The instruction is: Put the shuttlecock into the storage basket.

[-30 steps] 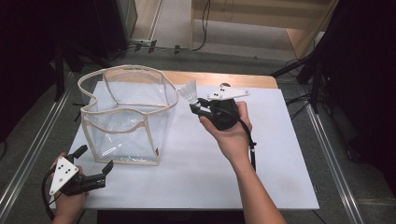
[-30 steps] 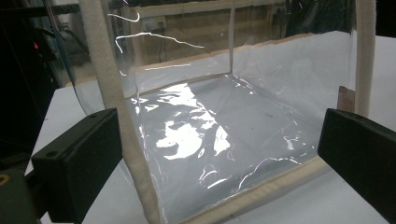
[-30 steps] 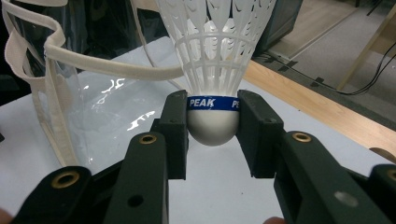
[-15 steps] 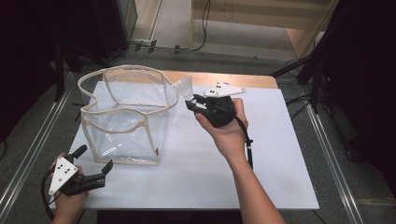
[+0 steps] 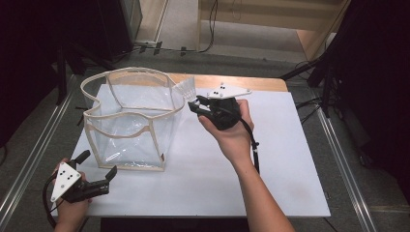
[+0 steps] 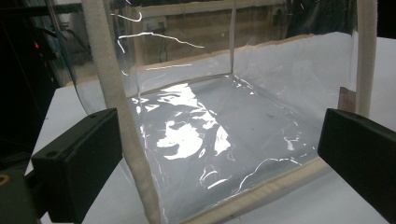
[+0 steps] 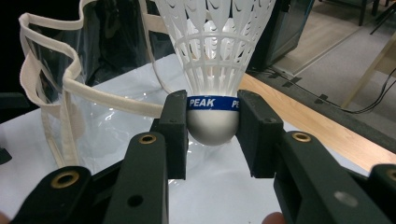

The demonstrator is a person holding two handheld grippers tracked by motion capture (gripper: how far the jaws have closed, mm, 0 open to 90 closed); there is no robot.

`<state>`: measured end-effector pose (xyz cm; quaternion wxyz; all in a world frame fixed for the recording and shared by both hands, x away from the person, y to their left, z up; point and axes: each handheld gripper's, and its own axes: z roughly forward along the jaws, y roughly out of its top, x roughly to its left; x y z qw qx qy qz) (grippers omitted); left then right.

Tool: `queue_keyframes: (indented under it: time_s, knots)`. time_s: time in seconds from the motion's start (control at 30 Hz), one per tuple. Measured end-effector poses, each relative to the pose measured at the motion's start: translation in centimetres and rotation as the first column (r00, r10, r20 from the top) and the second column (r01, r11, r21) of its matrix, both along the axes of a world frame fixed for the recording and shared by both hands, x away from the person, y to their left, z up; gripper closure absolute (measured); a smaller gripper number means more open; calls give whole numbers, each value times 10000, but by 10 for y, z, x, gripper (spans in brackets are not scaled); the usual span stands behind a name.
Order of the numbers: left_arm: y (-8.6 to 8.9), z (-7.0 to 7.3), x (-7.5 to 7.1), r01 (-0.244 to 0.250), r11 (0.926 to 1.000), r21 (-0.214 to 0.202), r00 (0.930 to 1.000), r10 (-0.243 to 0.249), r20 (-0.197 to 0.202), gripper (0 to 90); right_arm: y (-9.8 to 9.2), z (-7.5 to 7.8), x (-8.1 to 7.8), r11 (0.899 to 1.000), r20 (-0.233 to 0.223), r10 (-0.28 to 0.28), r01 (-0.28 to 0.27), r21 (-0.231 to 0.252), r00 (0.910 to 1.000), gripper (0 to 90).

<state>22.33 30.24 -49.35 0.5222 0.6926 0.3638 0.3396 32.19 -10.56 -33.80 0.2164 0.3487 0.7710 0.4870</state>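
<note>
The right gripper (image 5: 197, 105) holds a white shuttlecock (image 5: 186, 90) by its round cork base. In the right gripper view the two black jaws press on both sides of the base, just at the blue band with the word "PEAK", and the white feather skirt (image 7: 215, 42) goes up and away from the jaws. In the high view the shuttlecock is in the air, just beside the right upper rim of a clear plastic bag (image 5: 130, 118); I cannot tell if the feathers touch the rim. The right hand (image 5: 231, 130) comes from the bottom of that view and lies over the middle of the white table (image 5: 270, 159).

The bag stands open on the left part of the table. It has transparent walls and a cream cloth trim (image 5: 121, 112) along its edges and its wavy mouth.

The left gripper (image 5: 99, 171) is at the near left corner of the table, close to the bottom edge of the bag but not touching it. Its jaws are spread wide with nothing between them. In the left gripper view they point to the bag (image 6: 210, 140), and one cream corner strip (image 6: 121, 116) stands just in front of them.
</note>
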Motion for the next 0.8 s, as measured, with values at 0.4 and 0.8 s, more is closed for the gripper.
queue_keyframes:
  time_s: [0.4, 0.8]
  knots:
    - [0, 0, 0, 8, 10000, -17, 10000, -8, 6, 3, 11, 0, 4, 9997, 119, 230, -231, 92, 9997, 629]
    - [0, 0, 0, -3, 10000, -47, 10000, 3, -9, 3, 21, 1, 9, 9990, 66, 401, -402, 172, 9992, 629]
